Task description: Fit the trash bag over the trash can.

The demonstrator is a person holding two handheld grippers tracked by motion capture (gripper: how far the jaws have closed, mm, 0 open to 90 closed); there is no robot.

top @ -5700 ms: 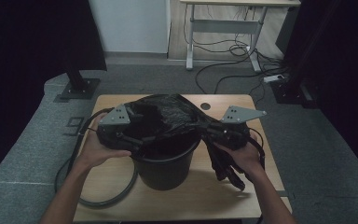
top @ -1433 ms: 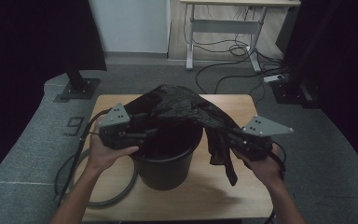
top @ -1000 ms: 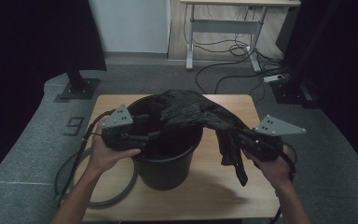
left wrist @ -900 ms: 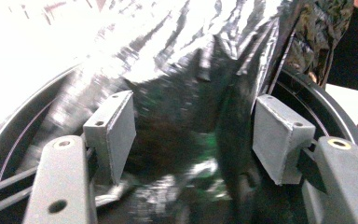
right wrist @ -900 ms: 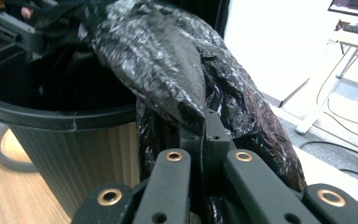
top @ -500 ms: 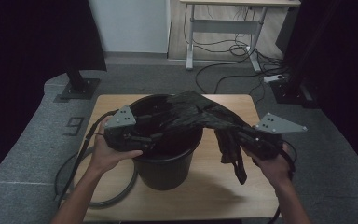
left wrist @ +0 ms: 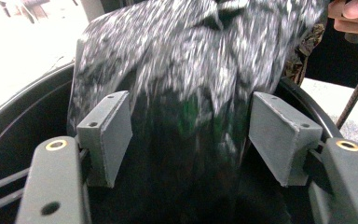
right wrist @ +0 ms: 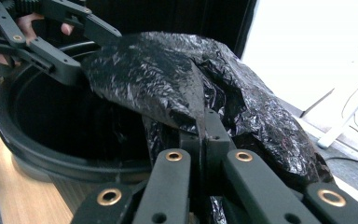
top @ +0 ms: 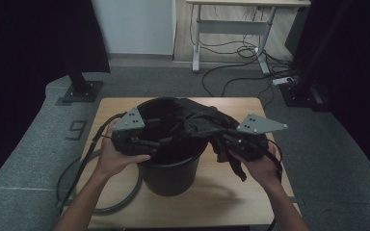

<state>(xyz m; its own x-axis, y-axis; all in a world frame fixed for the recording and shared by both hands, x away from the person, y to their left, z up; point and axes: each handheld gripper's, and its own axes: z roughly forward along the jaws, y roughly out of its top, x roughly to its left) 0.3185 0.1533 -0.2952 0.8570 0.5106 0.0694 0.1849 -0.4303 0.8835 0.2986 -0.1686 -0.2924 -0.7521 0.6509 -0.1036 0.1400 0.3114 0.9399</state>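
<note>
Between the pads of the left claw [left wrist: 191, 140] hangs a sheet of the black bin bag [left wrist: 191, 70]; the jaws stand apart, with the film draped in the gap and neither grey pad visibly pressing on it, so this claw looks open around the plastic rather than gripping it. It sits over the near-left part of the bucket [top: 173, 168] mouth, seemingly to steer the bag down inside the rim. The right claw [right wrist: 204, 135] is closed tight on a pinched fold of the bag, the film rising in a thin ridge from between its jaws. It holds that edge out past the right side of the bucket, which keeps the bag stretched across the opening so it can be spread and lined in. From there the bag [top: 202, 120] drapes over the right half of the rim, with a loose tail hanging down beside the right hand [top: 260, 166]. The left hand [top: 113, 156] steadies its tool by the bucket's left wall. The bucket stands upright in the middle of the wooden bench [top: 231, 202], a cable [top: 77, 168] looping off the left side.
</note>
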